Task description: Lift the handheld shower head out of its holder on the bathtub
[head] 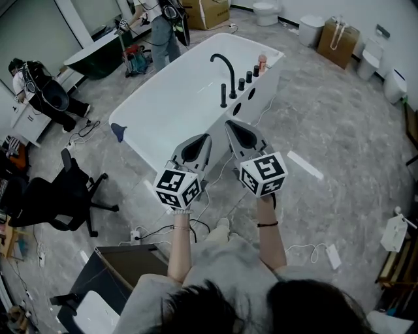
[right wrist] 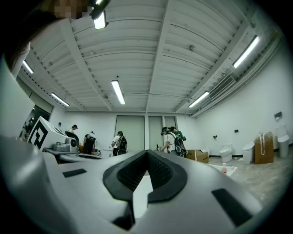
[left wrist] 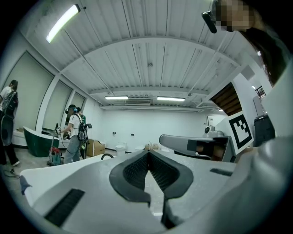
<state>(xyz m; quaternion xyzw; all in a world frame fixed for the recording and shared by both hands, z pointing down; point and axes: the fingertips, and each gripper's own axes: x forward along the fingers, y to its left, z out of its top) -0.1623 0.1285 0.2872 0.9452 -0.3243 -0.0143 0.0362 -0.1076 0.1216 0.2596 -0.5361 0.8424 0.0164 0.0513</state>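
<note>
The white bathtub stands ahead of me on the grey floor. On its right rim are an arched black faucet, several black knobs and the black handheld shower head, upright in its holder. My left gripper and right gripper are held side by side, level, short of the tub's near side and apart from the shower head. In both gripper views the tips meet: left gripper and right gripper are shut with nothing held.
A pink bottle stands at the tub's far corner. A black office chair and cables lie to my left. People work beyond the tub. Cardboard boxes and toilets line the back.
</note>
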